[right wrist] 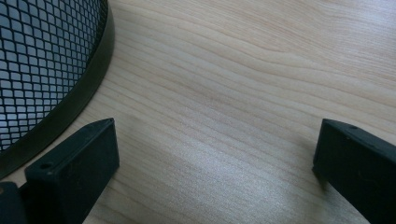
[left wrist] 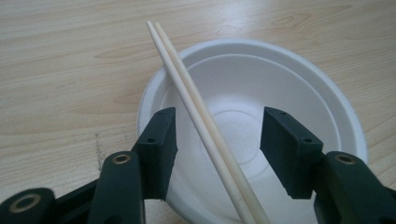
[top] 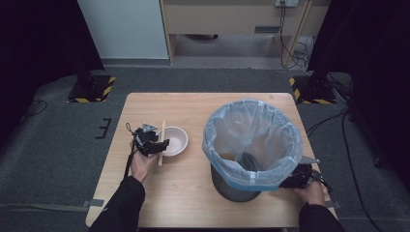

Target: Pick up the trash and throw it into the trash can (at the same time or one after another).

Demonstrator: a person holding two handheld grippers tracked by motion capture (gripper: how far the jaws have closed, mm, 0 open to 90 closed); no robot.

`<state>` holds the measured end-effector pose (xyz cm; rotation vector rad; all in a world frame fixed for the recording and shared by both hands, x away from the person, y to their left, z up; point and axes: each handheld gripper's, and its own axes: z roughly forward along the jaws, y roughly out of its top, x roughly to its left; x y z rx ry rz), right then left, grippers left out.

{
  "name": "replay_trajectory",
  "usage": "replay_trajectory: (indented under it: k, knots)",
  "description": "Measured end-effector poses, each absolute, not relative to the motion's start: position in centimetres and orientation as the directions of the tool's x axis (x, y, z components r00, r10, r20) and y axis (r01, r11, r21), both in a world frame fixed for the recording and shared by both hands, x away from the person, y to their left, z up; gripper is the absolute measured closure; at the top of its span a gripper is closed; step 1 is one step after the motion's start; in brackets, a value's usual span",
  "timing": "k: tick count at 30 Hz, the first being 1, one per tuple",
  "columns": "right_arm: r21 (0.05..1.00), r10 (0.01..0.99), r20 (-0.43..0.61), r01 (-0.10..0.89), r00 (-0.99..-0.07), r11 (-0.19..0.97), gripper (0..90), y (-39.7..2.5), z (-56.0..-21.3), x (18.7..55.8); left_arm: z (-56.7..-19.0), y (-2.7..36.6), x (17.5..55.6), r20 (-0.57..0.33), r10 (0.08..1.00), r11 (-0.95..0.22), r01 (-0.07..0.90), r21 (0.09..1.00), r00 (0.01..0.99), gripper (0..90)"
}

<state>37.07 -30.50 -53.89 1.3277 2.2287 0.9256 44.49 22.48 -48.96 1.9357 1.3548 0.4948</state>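
Your left gripper hovers near the table's left edge, its fingers spread on either side of the chopsticks without touching them. The pair lies across the left rim of the white bowl, which sits left of the table's middle. Further right stands the mesh bin with its pale blue liner, some rubbish inside. Your right gripper rests by the front right corner, just beside the bin's base, fingers wide apart over bare wood.
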Motion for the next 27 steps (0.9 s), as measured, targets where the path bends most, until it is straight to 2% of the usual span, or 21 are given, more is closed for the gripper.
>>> replay_trajectory:
  k: [13,27]
  knots:
    - [0.706,0.878,0.006,0.624,-0.478,0.335,0.4,-30.5,-53.89,37.07,-49.27,22.5,44.64,-0.12,0.916,-0.193,0.682,0.705,0.383,63.9]
    - [0.706,0.878,0.006,0.624,-0.479,0.335,0.3,-30.5,-53.89,37.07,-49.29,22.3,44.65,-0.13,0.911,-0.199,0.691,0.695,0.392,76.5]
